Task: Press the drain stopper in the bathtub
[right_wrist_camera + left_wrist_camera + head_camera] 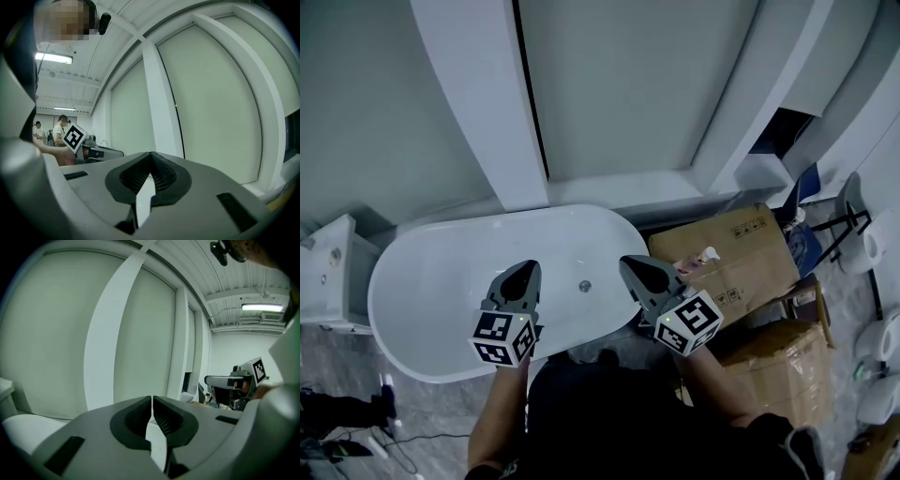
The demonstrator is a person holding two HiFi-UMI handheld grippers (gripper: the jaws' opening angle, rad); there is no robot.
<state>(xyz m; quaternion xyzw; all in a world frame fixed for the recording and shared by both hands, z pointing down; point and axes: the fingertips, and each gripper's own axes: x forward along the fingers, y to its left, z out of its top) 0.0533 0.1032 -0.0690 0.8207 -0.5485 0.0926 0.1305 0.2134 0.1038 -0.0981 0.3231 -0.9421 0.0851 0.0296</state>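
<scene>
Right now my left gripper and right gripper both have their jaws pressed together on nothing. They hover over the near side of the bathtub and are aimed at the wall, not downward. The drain stopper sits on the tub floor between the two tips, untouched. I judge this to be the approach. Next I'd tilt one closed gripper down onto the stopper and push squarely.
</scene>
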